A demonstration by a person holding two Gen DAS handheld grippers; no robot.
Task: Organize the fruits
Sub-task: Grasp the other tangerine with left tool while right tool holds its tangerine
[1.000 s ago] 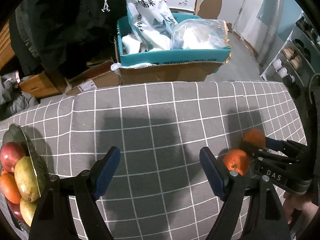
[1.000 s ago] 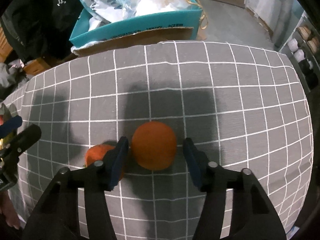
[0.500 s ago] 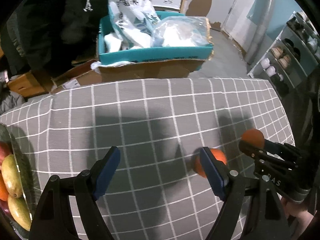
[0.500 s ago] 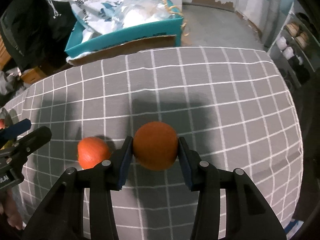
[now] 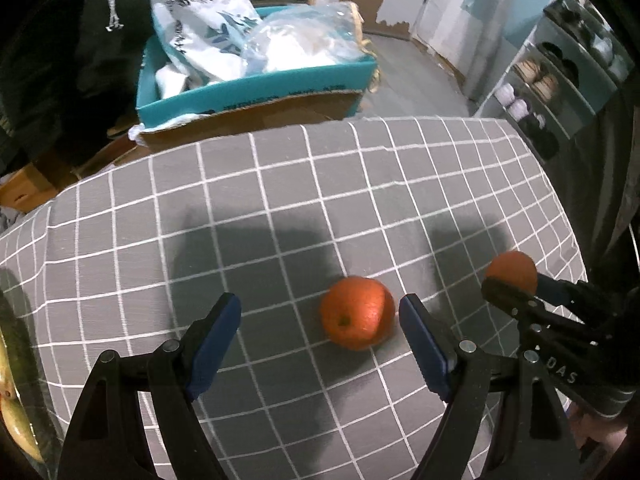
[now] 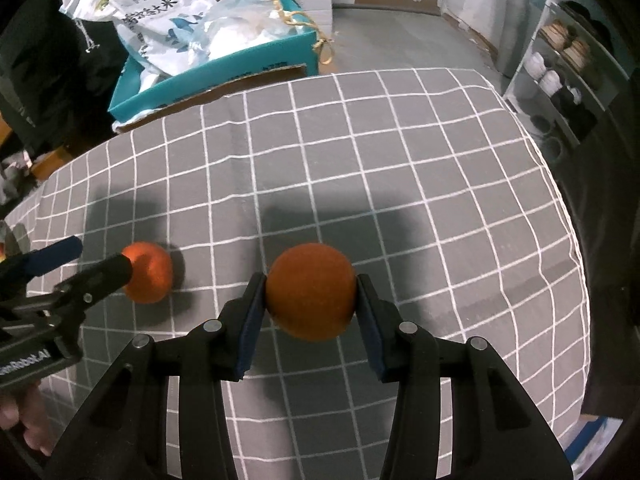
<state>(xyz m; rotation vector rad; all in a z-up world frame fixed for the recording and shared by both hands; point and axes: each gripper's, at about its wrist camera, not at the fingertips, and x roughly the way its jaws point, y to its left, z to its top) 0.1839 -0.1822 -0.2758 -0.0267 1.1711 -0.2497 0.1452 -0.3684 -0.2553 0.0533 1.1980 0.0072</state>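
My right gripper (image 6: 311,306) is shut on an orange (image 6: 311,291) and holds it just above the grey checked cloth (image 6: 400,184); it shows in the left wrist view (image 5: 510,280) at the right with that orange (image 5: 512,270). A second orange (image 5: 357,312) lies on the cloth between the fingers of my open left gripper (image 5: 320,330), close to the right finger. The same orange (image 6: 149,273) shows in the right wrist view, partly behind the left gripper's fingertips (image 6: 120,266).
A teal cardboard box (image 5: 256,92) with white bags stands behind the table's far edge. Yellow fruit (image 5: 12,412) shows at the far left edge. Shelves (image 5: 560,80) stand at the right. The cloth (image 5: 280,200) falls away at the right edge.
My right gripper closed on its orange and lifted it a little. My left gripper moved right, so the second orange now lies between its open fingers.
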